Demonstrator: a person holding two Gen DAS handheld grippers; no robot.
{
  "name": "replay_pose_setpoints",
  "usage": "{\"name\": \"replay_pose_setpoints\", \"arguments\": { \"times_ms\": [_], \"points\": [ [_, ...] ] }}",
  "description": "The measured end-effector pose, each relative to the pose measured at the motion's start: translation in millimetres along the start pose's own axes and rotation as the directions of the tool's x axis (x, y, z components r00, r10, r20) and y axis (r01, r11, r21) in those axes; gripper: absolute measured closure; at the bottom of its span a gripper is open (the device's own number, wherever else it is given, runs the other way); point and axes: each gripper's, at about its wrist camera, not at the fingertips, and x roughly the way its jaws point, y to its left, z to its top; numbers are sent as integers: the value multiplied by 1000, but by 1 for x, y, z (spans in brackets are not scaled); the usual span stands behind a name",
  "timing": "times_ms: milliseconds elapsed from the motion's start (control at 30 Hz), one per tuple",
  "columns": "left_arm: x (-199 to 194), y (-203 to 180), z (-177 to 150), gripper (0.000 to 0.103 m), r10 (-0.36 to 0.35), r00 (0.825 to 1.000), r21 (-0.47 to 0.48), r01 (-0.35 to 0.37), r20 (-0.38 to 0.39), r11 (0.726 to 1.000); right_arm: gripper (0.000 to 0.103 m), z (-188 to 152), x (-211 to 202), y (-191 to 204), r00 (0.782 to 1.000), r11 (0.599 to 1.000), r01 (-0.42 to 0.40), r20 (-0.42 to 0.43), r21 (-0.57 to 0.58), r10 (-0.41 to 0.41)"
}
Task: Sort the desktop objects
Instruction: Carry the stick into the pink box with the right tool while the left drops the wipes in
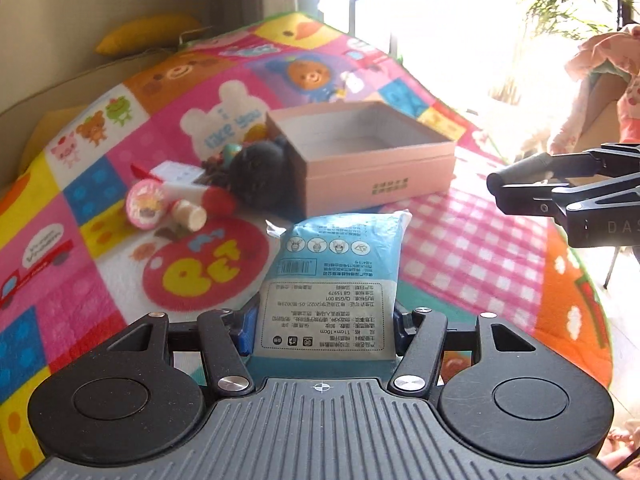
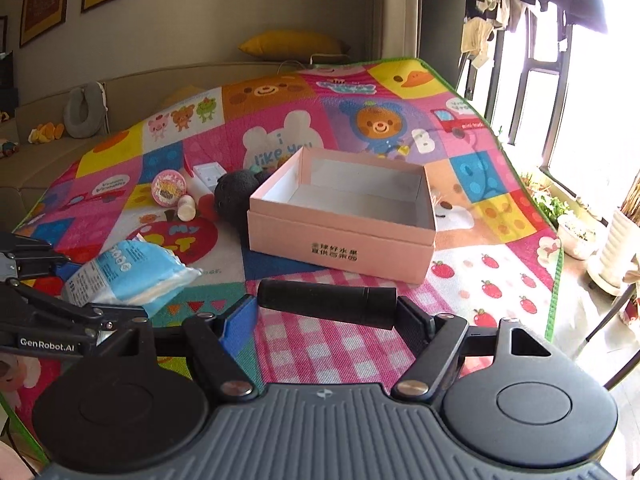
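The left gripper (image 1: 320,324) is squeezing a blue tissue pack (image 1: 332,280), the right gripper (image 2: 332,318) is squeezing a black tube (image 2: 326,298), and the pink box (image 2: 340,236) is sitting at twelve o'clock.

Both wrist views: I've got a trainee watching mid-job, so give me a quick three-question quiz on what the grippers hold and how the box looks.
1. True or false: the left gripper is shut on the blue wipes packet.
2. What does the right gripper hold? A) a black cylinder B) a white bottle C) a round pink tin
3. Fill in: the pink box on the play mat is open on top, and inside it looks ____.

Key:
1. True; the packet sits between its fingers.
2. A; the black cylinder lies crosswise between the fingers. The white bottle and round pink tin lie on the mat left of the box.
3. Empty.
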Motion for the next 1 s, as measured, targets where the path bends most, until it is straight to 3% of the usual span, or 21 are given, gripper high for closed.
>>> {"name": "replay_pose_setpoints", "arguments": {
  "times_ms": [167, 300, 500, 567, 667, 767, 900, 1000],
  "points": [
    [6, -15, 47, 40, -2, 993, 35, -2, 116, 999, 28, 35, -27, -21, 990, 999, 9, 138, 50, -15],
    [33, -19, 94, 40, 9, 974, 39, -18, 225, 999, 28, 75, -20, -38, 973, 996, 12, 229, 86, -31],
    [104, -15, 149, 38, 28, 960, -19, -24, 277, 1000, 28, 132, 45, -69, 964, 983, 18, 258, 181, -66],
    [129, -10, 159, 24, 24, 961, -18, -20, 277, 1000, 27, 147, 77, -79, 970, 976, -2, 240, 217, -51],
    [133, 5, 154, 6, 63, 957, -41, -53, 284, 998, 18, 154, 117, -92, 980, 967, -8, 193, 255, -43],
    [117, 24, 132, 6, 82, 958, -55, -69, 276, 996, 18, 139, 132, -100, 984, 964, 4, 169, 265, -50],
    [103, 49, 88, 6, 118, 976, -72, -107, 183, 992, 18, 108, 137, -104, 992, 954, 40, 105, 297, -74],
    [96, 68, 54, 6, 159, 981, -95, -149, 108, 984, 18, 87, 131, -90, 994, 967, 47, 84, 252, -70]
  ]
}}
